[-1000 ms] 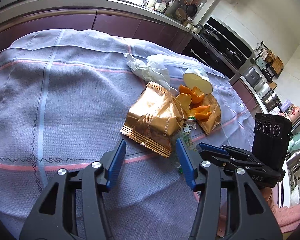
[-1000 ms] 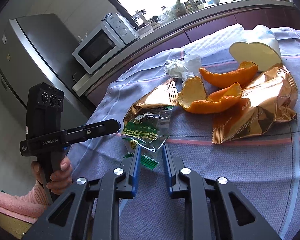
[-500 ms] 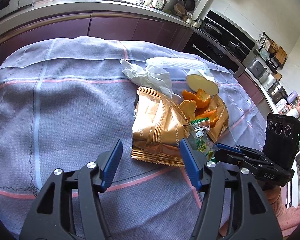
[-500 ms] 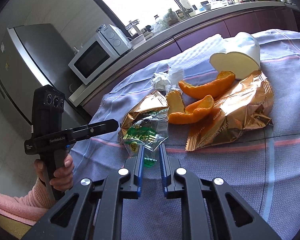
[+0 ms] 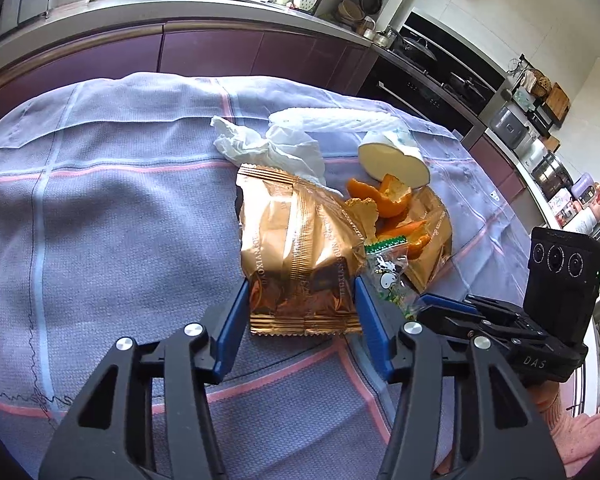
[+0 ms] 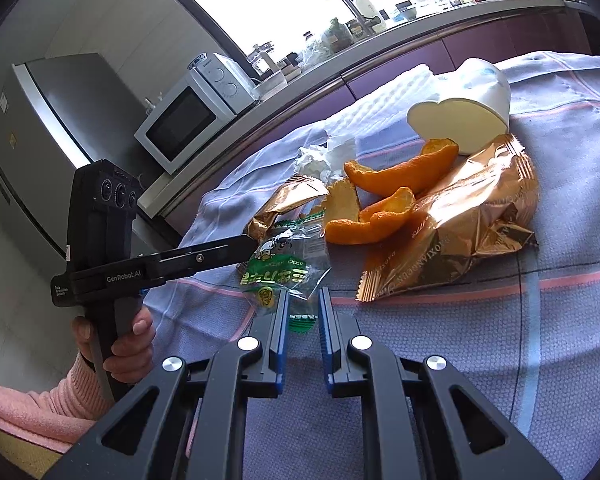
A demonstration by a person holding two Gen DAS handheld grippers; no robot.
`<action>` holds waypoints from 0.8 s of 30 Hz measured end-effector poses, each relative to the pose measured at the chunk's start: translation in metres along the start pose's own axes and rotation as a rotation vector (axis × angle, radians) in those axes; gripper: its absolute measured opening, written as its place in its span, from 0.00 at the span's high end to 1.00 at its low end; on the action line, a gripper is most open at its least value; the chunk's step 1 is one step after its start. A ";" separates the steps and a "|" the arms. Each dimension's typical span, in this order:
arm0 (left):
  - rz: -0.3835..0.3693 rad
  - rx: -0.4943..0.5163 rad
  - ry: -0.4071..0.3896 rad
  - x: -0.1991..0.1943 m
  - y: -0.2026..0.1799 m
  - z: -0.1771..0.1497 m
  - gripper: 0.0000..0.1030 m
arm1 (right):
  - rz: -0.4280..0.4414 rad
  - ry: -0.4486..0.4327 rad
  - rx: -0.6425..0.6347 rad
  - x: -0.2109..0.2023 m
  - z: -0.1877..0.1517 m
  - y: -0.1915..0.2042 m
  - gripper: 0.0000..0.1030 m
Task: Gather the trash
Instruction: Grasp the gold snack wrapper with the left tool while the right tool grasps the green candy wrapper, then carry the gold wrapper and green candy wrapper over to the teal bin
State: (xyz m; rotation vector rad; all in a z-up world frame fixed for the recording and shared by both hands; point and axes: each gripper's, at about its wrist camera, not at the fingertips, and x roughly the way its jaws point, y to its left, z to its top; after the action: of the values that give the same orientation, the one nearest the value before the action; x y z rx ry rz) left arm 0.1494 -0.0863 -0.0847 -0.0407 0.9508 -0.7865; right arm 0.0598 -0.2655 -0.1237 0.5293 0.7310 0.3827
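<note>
Left wrist view. Left gripper (image 5: 298, 284): jaws closing, half apart, pointing down at the surface (image 5: 120, 220) under a lilac checked cloth. Between the jaws: near end of gold wrapper (image 5: 300, 248), lying flat, one blue pad beside each long edge; cannot tell whether either pad presses it yet. Shiny, creased foil, crimped along the near seam, torn open at the far end. Printed along it in pale capitals: "DAOXIAN…", the rest lost in folds. Just right of it, touching: green wrapper (image 5: 388, 276), clear film with green trim and a cartoon cow, its near end running into the right gripper (image 5: 424, 300). Marked "DAS" on that gripper's black body. Beyond: orange peel (image 5: 392, 200) in curled pieces, resting partly on a second gold wrapper (image 5: 432, 240); further back a crumpled tissue (image 5: 268, 148) and a white cup (image 5: 392, 160) on its side.

Right wrist view. Right gripper's jaws drawn nearly together on the near end of the green wrapper, only a narrow slit between the pads. Rest of the film spread just ahead, crinkled, bearing large green characters seen upside down, not readable. Left gripper's finger coming in from the left, tip touching the far corner of the gold wrapper beside the green one. Marked "GenRobot.AI" along its side. Held from below by a hand (image 6: 120, 344) in a pink sleeve (image 6: 40, 400). Second gold wrapper to the right, peel on its left part, with "DAOXIANGCUN" inverted.
</note>
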 end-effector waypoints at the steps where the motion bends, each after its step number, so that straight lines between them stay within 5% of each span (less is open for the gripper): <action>1: 0.002 0.005 -0.008 -0.003 -0.002 0.000 0.52 | 0.003 -0.001 0.001 0.000 0.000 0.000 0.89; 24: 0.134 0.010 -0.190 -0.106 0.020 -0.028 0.52 | 0.077 -0.033 -0.037 0.001 0.012 0.031 0.92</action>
State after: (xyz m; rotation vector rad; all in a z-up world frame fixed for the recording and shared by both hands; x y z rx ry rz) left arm 0.1051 0.0021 -0.0338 -0.0414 0.7617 -0.6511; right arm 0.0650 -0.2440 -0.0992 0.5292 0.6720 0.4574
